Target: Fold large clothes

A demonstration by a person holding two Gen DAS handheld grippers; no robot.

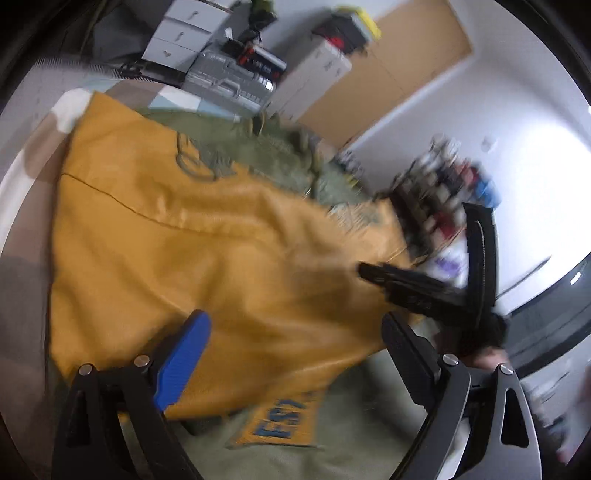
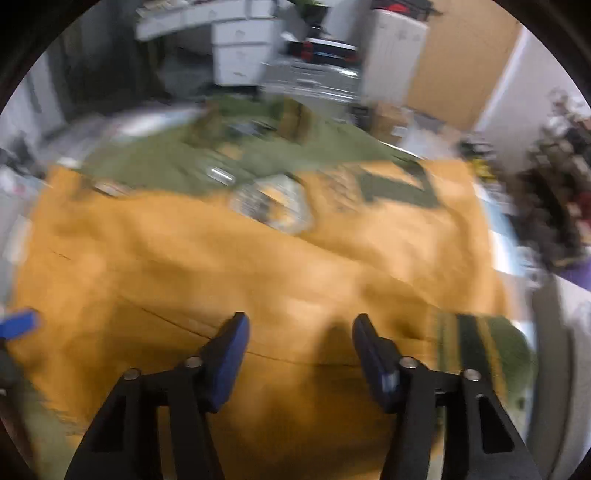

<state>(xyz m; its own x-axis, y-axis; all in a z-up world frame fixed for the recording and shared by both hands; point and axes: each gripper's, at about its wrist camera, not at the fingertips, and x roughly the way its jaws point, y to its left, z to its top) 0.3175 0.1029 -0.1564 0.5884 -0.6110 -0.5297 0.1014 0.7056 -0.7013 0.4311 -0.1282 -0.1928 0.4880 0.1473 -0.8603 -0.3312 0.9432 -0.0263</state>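
A large mustard-yellow and olive-green jacket (image 1: 207,251) lies spread over a flat surface. In the right wrist view the jacket (image 2: 258,266) carries green lettering near its far right. A yellow patch with blue letters (image 1: 284,417) sits on green cloth near the left gripper. My left gripper (image 1: 295,321) hovers low over the yellow panel, jaws wide open and empty. My right gripper (image 2: 300,321) points down at the yellow cloth, open, with nothing between its blue pads (image 2: 229,365). The left wrist view shows the right gripper (image 1: 421,240) at the jacket's right edge. Both views are blurred.
White drawer units (image 1: 184,33) and a silver case (image 1: 229,81) stand behind the surface. A white cabinet (image 2: 395,51) and a brown door (image 1: 413,62) are at the back. A cluttered shelf (image 2: 557,192) stands to the right.
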